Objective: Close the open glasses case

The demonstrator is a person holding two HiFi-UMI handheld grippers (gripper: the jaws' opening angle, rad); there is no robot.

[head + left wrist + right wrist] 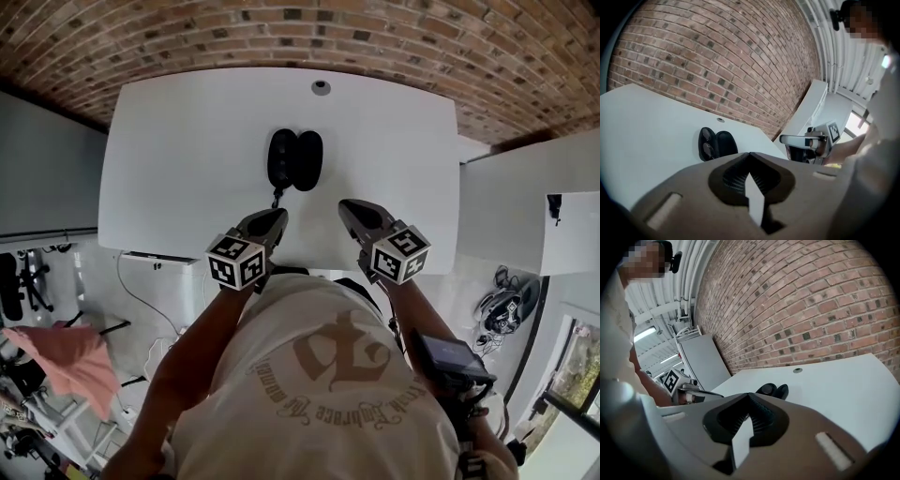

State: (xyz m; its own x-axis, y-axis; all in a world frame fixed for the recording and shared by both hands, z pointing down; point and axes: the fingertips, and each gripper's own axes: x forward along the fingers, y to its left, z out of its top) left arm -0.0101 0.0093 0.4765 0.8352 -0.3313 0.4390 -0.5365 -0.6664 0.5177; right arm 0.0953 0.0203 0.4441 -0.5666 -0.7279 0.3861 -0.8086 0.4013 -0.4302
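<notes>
Cloth: a pink, limp, folded cloth (54,354) lies on the floor, well to the left of the glasses case and below counter level.
Counter: a white, smooth, matte slab (178,150) with rounded corners carries the case. A small round grey grommet (321,87) sits in it beyond the case, near the brick wall (187,33).
Left gripper: this grey, hard-plastic tool (278,215) is near the case on its near left side, with its tip just short of the case's near end. Its fingers (693,187) meet at the tip with nothing between them. Their ribbed dark pads frame only a diamond-shaped gap. A cube with black-and-white square markers (235,261) sits at its rear.
Glasses case: it is black, soft-looking and oval (294,159), and lies open near the middle of the counter as two rounded halves side by side. The left half shows dark round lenses. A thin tab (277,197) hangs from the case's near end.
Right gripper: it has the same grey moulded shape (349,205) and is near the case on its near right side, apart from it. Its fingers (811,427) are pressed together and empty.
Side unit: a white, flat-topped unit (525,206) stands well to the right of the case.
</notes>
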